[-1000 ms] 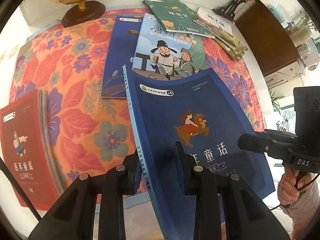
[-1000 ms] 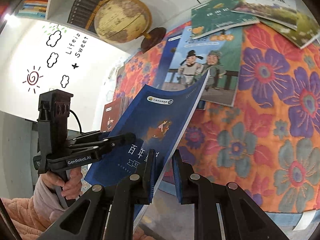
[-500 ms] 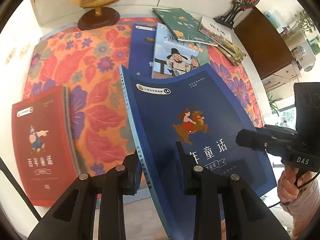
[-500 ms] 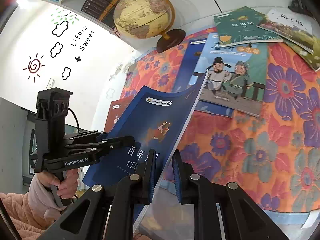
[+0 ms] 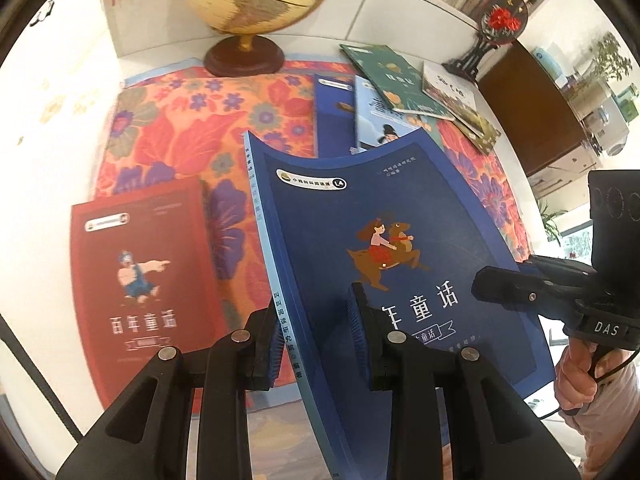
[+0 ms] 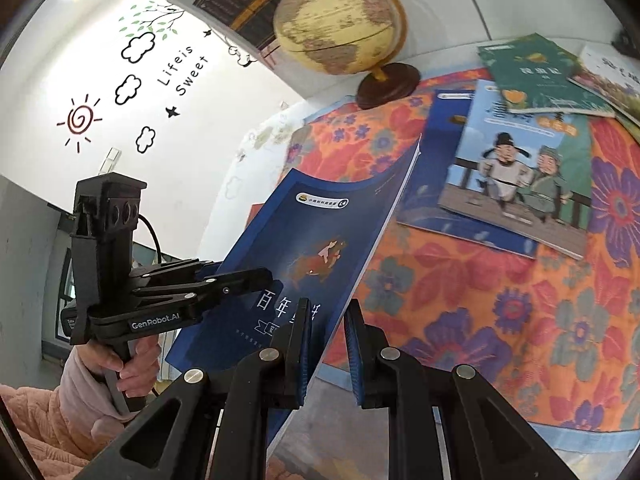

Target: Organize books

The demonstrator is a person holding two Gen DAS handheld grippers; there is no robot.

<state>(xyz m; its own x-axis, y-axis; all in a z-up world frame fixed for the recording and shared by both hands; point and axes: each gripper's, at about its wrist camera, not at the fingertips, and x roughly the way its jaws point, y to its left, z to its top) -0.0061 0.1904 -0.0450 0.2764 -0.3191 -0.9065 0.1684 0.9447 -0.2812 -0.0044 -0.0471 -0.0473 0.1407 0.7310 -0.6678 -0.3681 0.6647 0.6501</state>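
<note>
A large blue book with a girl riding a deer on its cover hangs tilted above the floral cloth, bowed between both grippers. My left gripper is shut on its spine edge near the bottom. My right gripper is shut on the opposite, page-side edge. Each gripper shows in the other's view: the right one and the left one. A red book of the same series lies flat on the cloth, just left of the held book.
A globe on a dark round base stands at the back of the table. Behind the held book lie a dark blue book, an illustrated one, a green one and another. Bookshelves line the wall behind.
Both grippers have carried the blue book leftward and slightly up over the cloth. The red book now lies much closer beside it, and the globe has come further into view.
</note>
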